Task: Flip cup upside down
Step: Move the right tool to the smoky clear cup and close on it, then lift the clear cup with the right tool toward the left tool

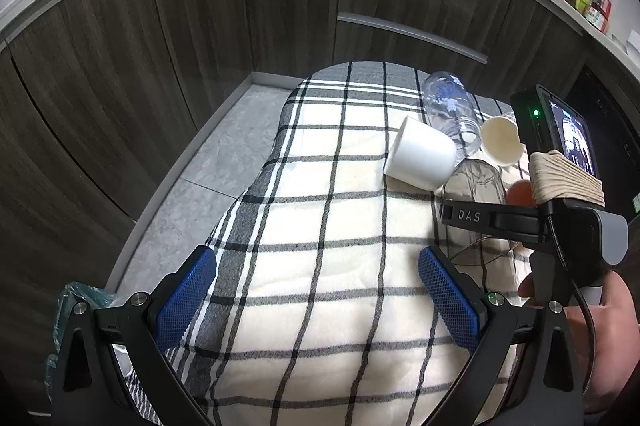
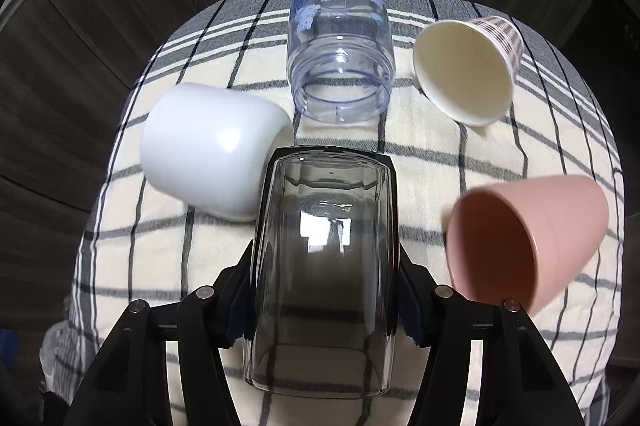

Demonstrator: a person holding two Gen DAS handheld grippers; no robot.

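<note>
My right gripper (image 2: 326, 162) is shut on a clear smoky glass cup (image 2: 324, 266), held lengthwise between the jaws above the checked cloth (image 2: 160, 246). In the left wrist view the right gripper's body (image 1: 520, 222) sits at the right, with the glass (image 1: 476, 182) partly seen in it. My left gripper (image 1: 316, 266) is open and empty over the cloth, with blue pads (image 1: 184, 302) wide apart. A white cup (image 2: 212, 154) lies on its side left of the glass; it also shows in the left wrist view (image 1: 420, 158).
A clear bottle with blue print (image 2: 340, 42), a paper cup (image 2: 468, 66) and a pink cup (image 2: 528, 242) lie on their sides on the cloth. Dark wooden cabinets (image 1: 240, 26) stand behind. A grey tiled floor (image 1: 224, 162) is left of the cloth.
</note>
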